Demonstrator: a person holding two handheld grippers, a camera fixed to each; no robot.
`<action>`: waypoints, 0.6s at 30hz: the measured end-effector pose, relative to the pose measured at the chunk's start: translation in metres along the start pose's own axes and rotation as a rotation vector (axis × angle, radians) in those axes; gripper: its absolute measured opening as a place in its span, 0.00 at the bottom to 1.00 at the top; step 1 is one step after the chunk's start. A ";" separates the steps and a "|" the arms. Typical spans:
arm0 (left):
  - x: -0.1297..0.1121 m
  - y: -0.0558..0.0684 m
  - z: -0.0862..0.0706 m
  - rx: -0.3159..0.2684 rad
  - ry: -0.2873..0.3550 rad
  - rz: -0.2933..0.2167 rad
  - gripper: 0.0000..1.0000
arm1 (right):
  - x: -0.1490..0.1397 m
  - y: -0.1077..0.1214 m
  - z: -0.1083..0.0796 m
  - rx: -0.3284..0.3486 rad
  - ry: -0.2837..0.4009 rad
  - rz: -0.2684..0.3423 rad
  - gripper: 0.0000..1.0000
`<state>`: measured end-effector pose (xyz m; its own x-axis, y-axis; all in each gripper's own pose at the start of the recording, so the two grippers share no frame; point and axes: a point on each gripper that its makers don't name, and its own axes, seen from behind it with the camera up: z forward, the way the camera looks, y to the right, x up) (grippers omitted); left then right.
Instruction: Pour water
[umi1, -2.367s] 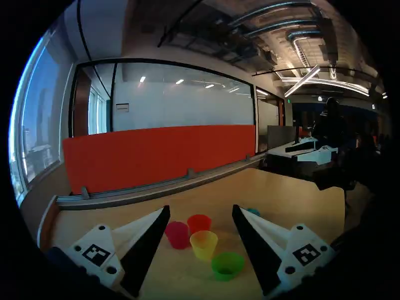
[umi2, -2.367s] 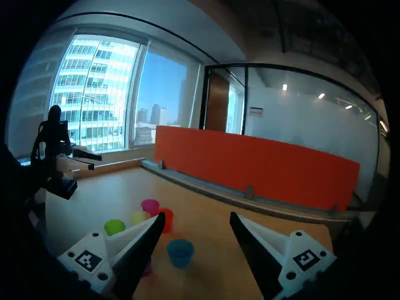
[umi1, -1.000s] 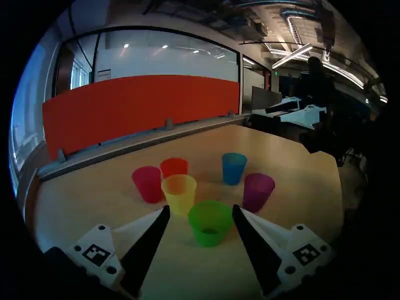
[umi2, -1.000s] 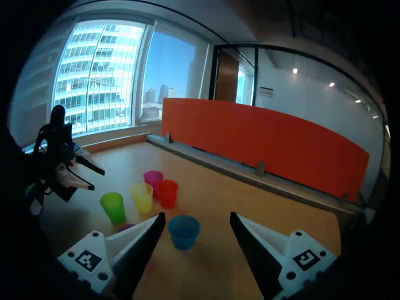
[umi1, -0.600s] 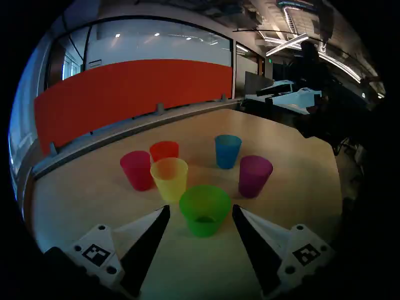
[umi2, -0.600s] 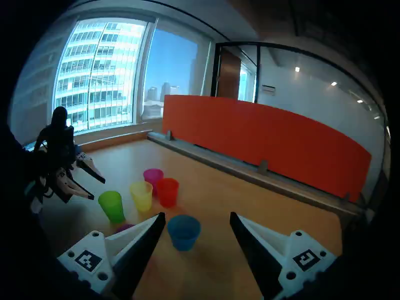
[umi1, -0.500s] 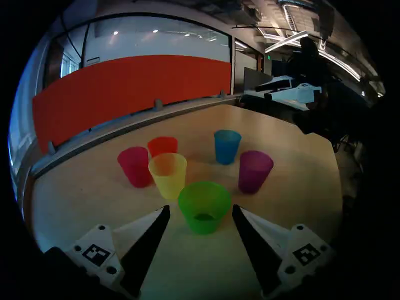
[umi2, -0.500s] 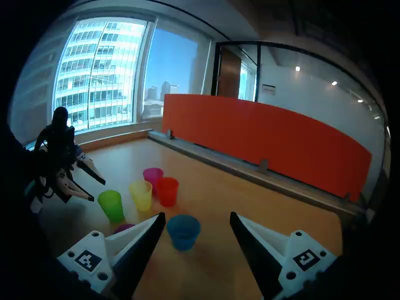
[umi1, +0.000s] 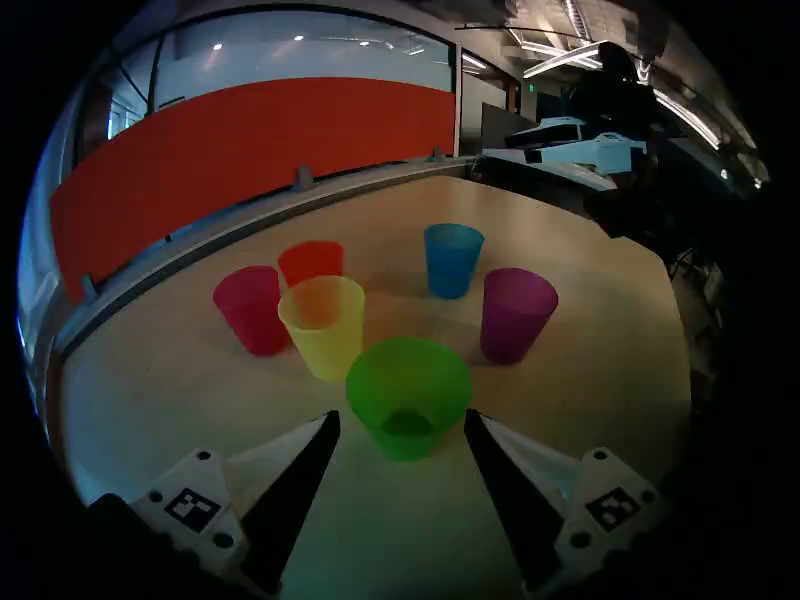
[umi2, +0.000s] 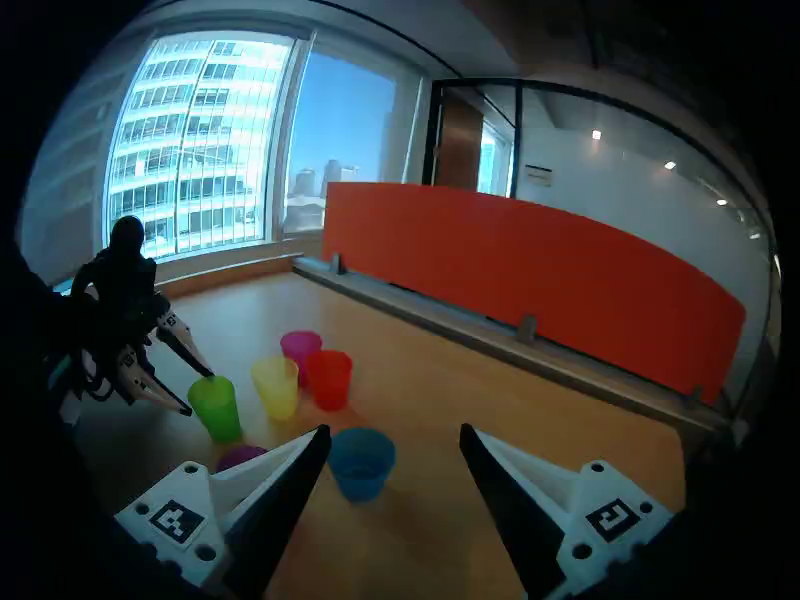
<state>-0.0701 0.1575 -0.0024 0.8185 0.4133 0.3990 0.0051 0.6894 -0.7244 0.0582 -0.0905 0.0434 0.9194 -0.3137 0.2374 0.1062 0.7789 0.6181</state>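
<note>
- Checking left gripper (umi1: 401, 412) first: fingers?
- Wide apart. Green cup (umi1: 408, 398) stands upright on the table (umi1: 600, 350), right between the tips, one finger on each side. Touching or not, cannot tell.
- Past the fingers?
- Yellow cup (umi1: 323, 325) is just beyond the green cup, toward the left finger. Pink cup (umi1: 250, 308) is beside the yellow one, farther out on that side. Red cup (umi1: 311, 261) is behind the yellow, close up. Purple cup (umi1: 517, 314) is ahead of the right finger, and blue cup (umi1: 452, 259) is farther on. All upright, mouths up.
- Water?
- There's a dark patch at the green cup's bottom. Cannot tell if it's water.
- Right gripper (umi2: 394, 428)?
- Fingers wide too, holding nothing. Blue cup (umi2: 360, 463) sits on the table (umi2: 430, 400) between the tips, nearer the left finger, apart from both. Purple cup (umi2: 240, 457) shows its rim just outside the left finger.
- Other gripper in the right gripper view?
- Yes. The left gripper (umi2: 198, 392) is well off past the left finger, held by a person (umi2: 115, 290) in shadow. Its fingers sit either side of the green cup (umi2: 215, 407). Yellow cup (umi2: 275, 385), red cup (umi2: 328, 378) and pink cup (umi2: 300, 350) are clustered beside it.
- Background?
- Orange partition (umi2: 560, 290) runs along the table's far edge, with a window (umi2: 200, 150) off to the left finger's side.
</note>
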 end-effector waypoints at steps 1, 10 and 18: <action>0.000 0.001 0.002 -0.002 -0.005 0.003 0.92 | -0.001 0.000 0.001 0.000 -0.001 0.000 1.00; 0.000 0.003 0.020 -0.022 -0.033 0.015 0.92 | -0.004 0.004 0.006 0.000 -0.007 0.003 1.00; 0.000 0.007 0.032 -0.040 -0.056 0.037 0.92 | -0.005 0.006 0.008 -0.003 -0.013 -0.002 1.00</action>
<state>-0.0884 0.1814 0.0109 0.7854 0.4715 0.4010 -0.0012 0.6491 -0.7607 0.0513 -0.0893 0.0520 0.9140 -0.3222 0.2464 0.1086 0.7798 0.6165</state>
